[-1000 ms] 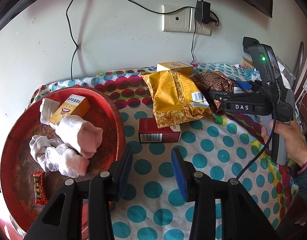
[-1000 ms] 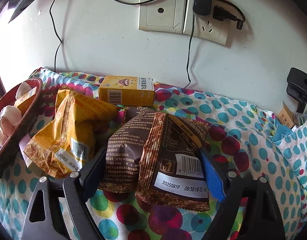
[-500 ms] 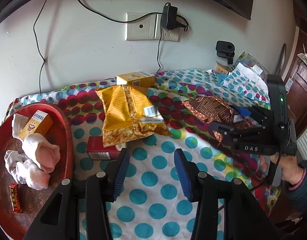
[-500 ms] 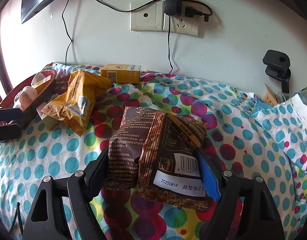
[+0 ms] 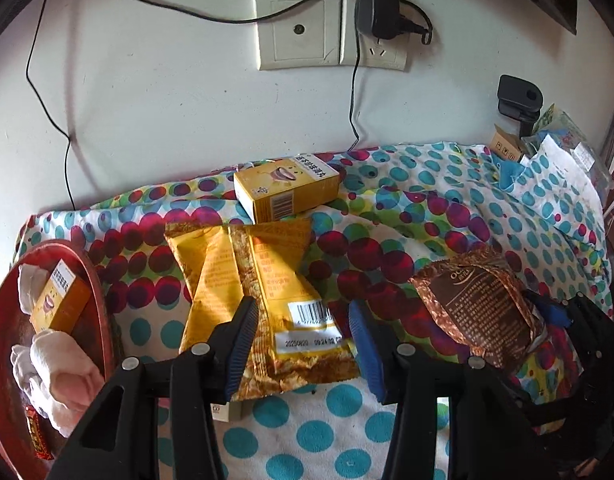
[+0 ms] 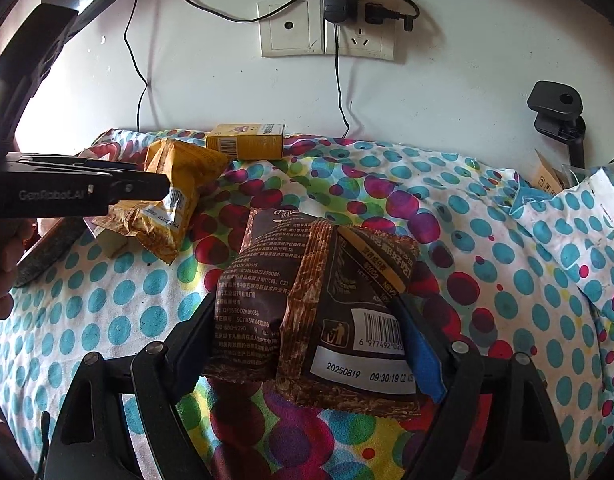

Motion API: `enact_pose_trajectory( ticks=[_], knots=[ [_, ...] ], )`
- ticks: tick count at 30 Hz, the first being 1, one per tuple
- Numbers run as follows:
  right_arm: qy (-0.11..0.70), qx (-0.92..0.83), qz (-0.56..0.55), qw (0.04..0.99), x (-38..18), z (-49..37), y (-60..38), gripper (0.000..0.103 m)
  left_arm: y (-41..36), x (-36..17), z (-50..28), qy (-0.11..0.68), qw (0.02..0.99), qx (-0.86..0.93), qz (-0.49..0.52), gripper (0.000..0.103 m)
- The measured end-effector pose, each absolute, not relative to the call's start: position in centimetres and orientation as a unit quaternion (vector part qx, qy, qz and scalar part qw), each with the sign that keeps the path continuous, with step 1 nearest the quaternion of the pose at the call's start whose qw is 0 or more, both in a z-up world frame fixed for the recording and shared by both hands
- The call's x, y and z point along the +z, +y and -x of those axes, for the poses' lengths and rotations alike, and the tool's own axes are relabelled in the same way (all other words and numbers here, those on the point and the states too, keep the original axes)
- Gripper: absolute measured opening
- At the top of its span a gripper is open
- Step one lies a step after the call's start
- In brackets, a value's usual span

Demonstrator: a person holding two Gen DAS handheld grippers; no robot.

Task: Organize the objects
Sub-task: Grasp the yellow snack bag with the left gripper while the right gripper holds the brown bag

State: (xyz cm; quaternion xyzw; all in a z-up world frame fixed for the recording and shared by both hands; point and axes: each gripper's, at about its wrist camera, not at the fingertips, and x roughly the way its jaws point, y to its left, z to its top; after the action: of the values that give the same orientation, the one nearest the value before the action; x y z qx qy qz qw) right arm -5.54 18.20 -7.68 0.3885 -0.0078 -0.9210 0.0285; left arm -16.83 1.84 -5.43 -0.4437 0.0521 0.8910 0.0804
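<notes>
Left wrist view: the left gripper (image 5: 303,344) has its jaws spread apart, one on each side of the lower end of the yellow snack bag (image 5: 259,300), with no visible squeeze on the film. This placement reads as a pre-grasp alignment, the barcode end of the bag being centred in the gap so that a closure would catch the sealed edge.

All positions below are given relative to the yellow snack bag. The red tray (image 5: 101,304) lies to its left and holds an orange box (image 5: 61,304), white rolled cloths (image 5: 63,376) and a small red wrapped bar (image 5: 37,432); as these are already collected there, the tray is judged to be the sorting destination. A second yellow box (image 5: 287,194) stands just behind the bag, near the wall. A small carton (image 5: 227,410) is partly covered by the bag's lower edge; its colour cannot be determined.

The brown snack bag (image 5: 479,308) sits to the right of the yellow bag. In the right wrist view, the right gripper (image 6: 307,332) is clamped on the brown snack bag (image 6: 319,312) across its lower part, both pads pressed against the creased film. Whether it is lifted clear of the dotted tablecloth (image 6: 487,280) cannot be determined. The grip near the seam keeps the soft packet from sagging out of the jaws.
</notes>
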Motion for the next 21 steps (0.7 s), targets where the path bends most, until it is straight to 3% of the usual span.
enact_pose_trajectory(
  ticks=[9, 16, 21],
  knots=[
    [-0.029, -0.919, -0.391, 0.038, -7.8, 5.6, 18.6, 0.085, 2.4, -8.1, 19.6, 0.081, -0.001, 0.885, 0.458, 0.052],
    [-0.037, -0.919, -0.392, 0.039, -7.9, 5.7, 18.6, 0.085, 1.0, -8.5, 19.1, 0.061, 0.018, 0.900, 0.431, 0.052],
    [-0.047, -0.917, -0.394, 0.038, -8.1, 5.7, 18.7, 0.086, 0.4, -7.8, 18.6, 0.056, 0.024, 0.906, 0.419, 0.027]
  ],
)
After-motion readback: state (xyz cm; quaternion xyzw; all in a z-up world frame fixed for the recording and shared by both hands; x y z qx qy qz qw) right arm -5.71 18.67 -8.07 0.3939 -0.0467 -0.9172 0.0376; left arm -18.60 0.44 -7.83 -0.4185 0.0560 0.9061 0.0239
